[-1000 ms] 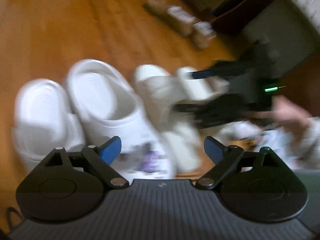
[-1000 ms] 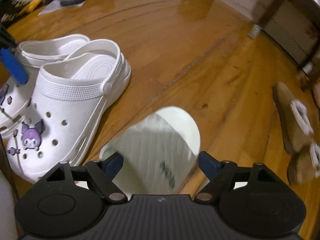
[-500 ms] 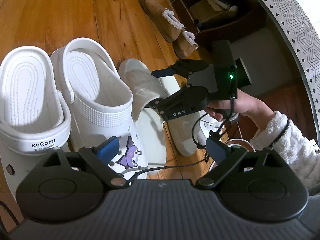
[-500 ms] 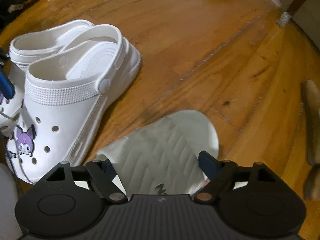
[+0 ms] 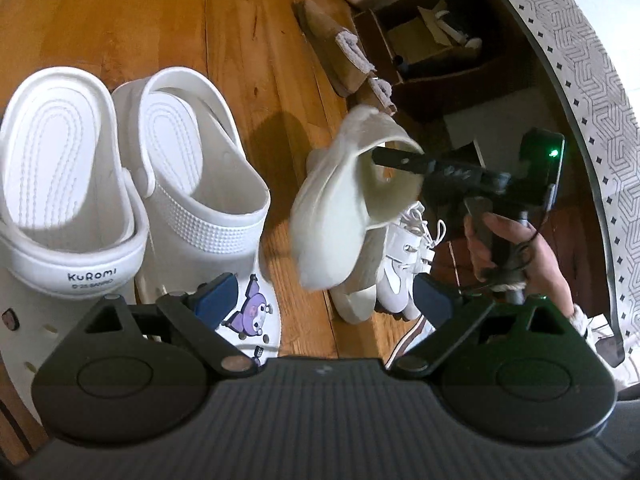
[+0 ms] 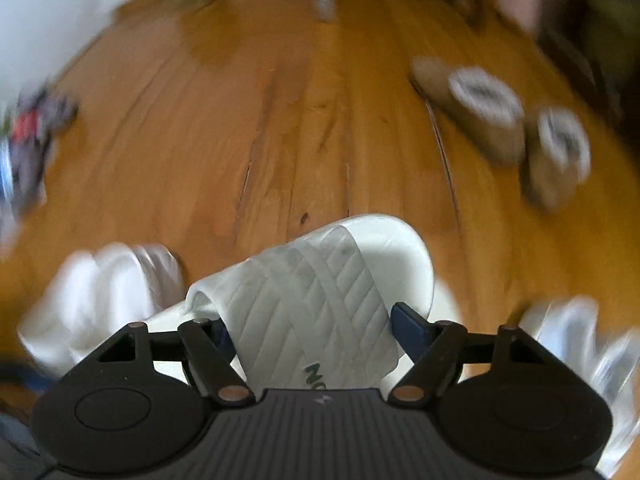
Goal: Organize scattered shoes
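Since the earlier frame, your right gripper (image 6: 310,322) has lifted the cream foam slide sandal (image 5: 340,216) off the wooden plank floor (image 5: 240,40), jaws clamped across its strap so it hangs clear for carrying. Your left gripper (image 5: 324,296) hovers open and empty above the white rubber clogs (image 5: 168,184), already paired. Beyond lie tan fleece-lined slippers (image 6: 496,120).

Warm wooden plank floor (image 5: 248,40); dark open shelf unit (image 5: 440,52) at one o'clock; patterned curved surface (image 5: 580,80) at two o'clock.
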The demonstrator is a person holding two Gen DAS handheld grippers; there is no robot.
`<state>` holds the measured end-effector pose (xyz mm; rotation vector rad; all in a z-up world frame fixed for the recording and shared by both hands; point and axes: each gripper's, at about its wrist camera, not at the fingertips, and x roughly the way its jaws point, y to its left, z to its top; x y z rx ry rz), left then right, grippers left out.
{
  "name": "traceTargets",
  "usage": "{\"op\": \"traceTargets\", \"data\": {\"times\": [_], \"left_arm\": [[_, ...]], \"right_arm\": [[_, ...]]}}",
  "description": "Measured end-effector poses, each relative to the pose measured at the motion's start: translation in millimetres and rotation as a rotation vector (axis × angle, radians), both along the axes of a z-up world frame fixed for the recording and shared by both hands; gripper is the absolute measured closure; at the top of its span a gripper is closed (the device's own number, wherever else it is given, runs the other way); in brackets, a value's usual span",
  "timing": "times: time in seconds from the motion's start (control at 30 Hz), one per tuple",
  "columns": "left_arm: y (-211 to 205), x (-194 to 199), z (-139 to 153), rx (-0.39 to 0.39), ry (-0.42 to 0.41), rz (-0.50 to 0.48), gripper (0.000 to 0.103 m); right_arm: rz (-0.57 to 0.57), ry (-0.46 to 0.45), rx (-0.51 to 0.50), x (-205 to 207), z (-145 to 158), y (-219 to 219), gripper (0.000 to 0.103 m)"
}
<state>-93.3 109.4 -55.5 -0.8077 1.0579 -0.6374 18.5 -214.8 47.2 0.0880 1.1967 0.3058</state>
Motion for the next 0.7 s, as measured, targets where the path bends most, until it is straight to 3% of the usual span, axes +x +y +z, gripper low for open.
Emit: {"op": "traceTargets", "data": {"times": [0.17,0.3,0.37,0.5,0.53,0.57,0.7], "left_arm": [[5.7,-1.1,0.0,-0.014,0.000,0.021,0.008],[5.6,-2.0,-2.7,-0.003,0.018,0.038,0.008],[1.6,-0.2,-3.8,0.000,0.025,0.037,0.008],[2.9,-0.1,-4.2,-0.006,0.027,0.037,0.008],[2.4,0.5,-4.8,-0.002,0.030,0.037,0.008],[2.5,0.8,-5.2,0.000,0.032,0.037,0.008],[3.0,2.3,-7.9,0.009,0.048,0.041,0.008]], "right_arm": [[-0.328,0.247,0.286,-12.4,-18.1,-39.5,0.027],[-0.621,0.489,0.572,-43.2,-56.2,-71.4,0.027],[-0.714,0.537,0.621,-60.5,-70.7,-79.0,0.028],[-0.812,0.585,0.662,-85.1,-80.9,-79.0,0.017],[-0.857,0.593,0.684,-94.9,-81.2,-78.7,0.007],[-0.851,0.593,0.705,-98.5,-78.2,-76.1,0.003],[-0.671,0.541,0.763,-93.7,-52.9,-61.7,0.002]]}}
